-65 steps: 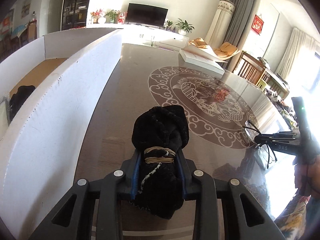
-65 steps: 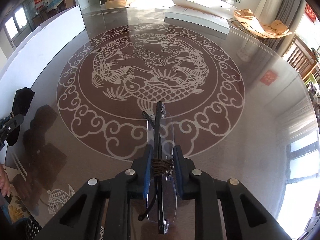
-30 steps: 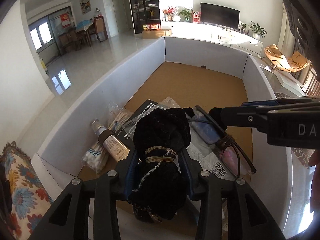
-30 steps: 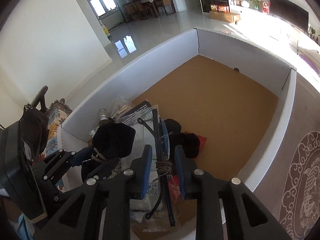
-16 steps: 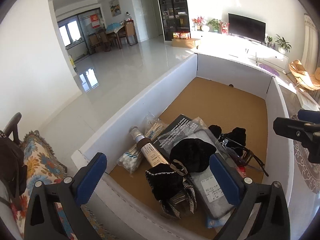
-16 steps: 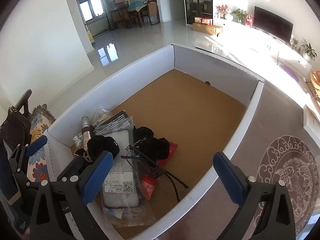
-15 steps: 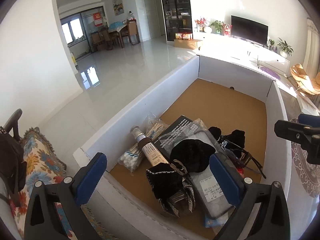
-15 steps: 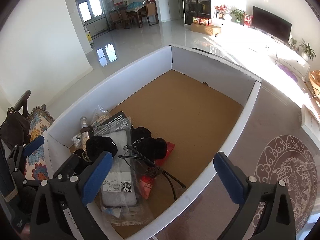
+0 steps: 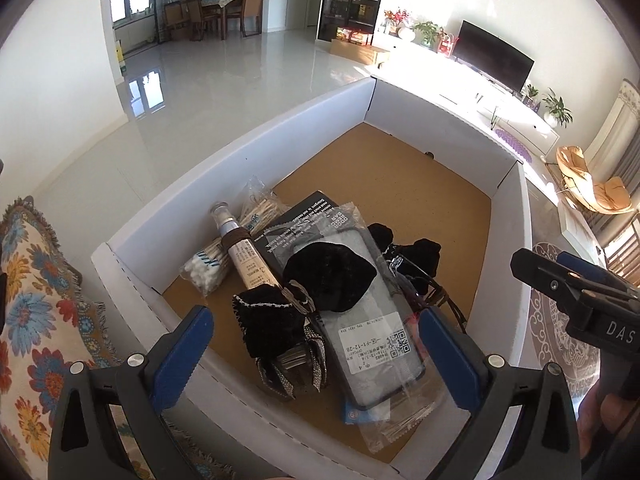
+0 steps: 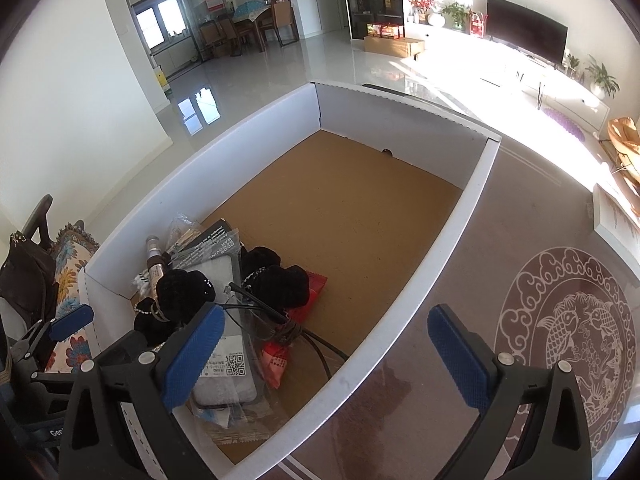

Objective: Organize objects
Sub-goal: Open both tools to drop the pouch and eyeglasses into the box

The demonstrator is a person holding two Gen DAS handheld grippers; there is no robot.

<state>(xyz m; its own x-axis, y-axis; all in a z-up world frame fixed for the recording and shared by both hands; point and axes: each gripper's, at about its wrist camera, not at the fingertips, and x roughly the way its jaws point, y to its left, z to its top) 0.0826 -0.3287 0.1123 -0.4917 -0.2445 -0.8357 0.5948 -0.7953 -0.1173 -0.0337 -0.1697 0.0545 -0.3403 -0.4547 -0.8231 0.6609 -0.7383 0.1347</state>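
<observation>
Both hand-held grippers hover over the near end of the white box (image 9: 248, 152), jaws spread wide and empty. The black hair accessory (image 9: 280, 320) lies below the left hand-held gripper (image 9: 316, 344); the glasses (image 10: 276, 320) lie beneath the right hand-held gripper (image 10: 324, 344).

A cardboard box (image 9: 248, 152) stood on the table (image 10: 500, 280), along its left side. Its contents were crowded into the near end: a tube (image 9: 244, 256) and a bag of cotton swabs (image 9: 208, 268) at the left wall, a bagged phone case (image 9: 372, 320) in the middle with a velvet pouch (image 9: 320, 280) on it, and eyeglasses (image 10: 276, 320) to the right.
</observation>
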